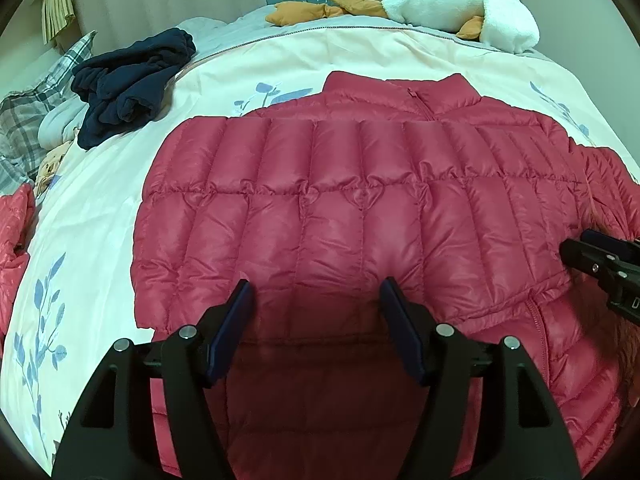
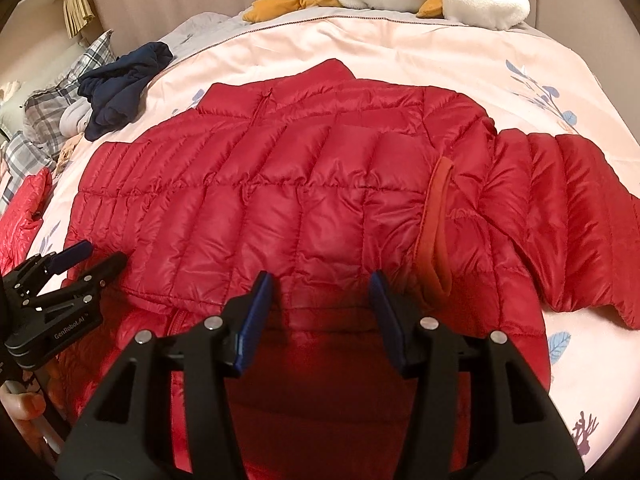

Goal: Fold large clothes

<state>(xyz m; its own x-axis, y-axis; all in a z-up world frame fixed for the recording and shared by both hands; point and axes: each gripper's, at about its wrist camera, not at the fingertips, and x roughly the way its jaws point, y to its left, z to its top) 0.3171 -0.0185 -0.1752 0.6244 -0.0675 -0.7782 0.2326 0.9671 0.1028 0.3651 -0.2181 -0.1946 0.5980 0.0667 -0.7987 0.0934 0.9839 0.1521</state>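
Across the middle of the bed (image 1: 100, 208) lies the red down jacket (image 1: 340, 200), spread on a pale quilt printed with blue leaves, collar at the far side and hem at the near edge. One sleeve appears already folded over the body, its quilted panel lying crosswise with an orange-red cuff (image 2: 436, 216) showing near the right; the other sleeve (image 2: 576, 208) stretches out flat to the right, unfolded. Both tools hover above the near part of the jacket. The left tongs (image 1: 316, 300) stand wide, nothing between the blue pads, and the right tongs (image 2: 320, 292) are likewise wide and empty; neither seems to touch the fabric, though contact underneath cannot be ruled out. Far left on the bed sit a crumpled navy garment (image 1: 128, 88), plaid bedding and a second reddish garment (image 1: 14, 248) at the edge; a white plush toy (image 1: 448, 4) rests by the headboard, well apart from the work. By the look of it, the fold is partway: one sleeve in, one out. The next move likely calls for the right tongs to travel right, pinch the outstretched sleeve near its end and carry it across the chest, while the left tongs steady the body. The slippery, puffy shell may slide or spring back, so a firm pinch and a pressing pass would help.
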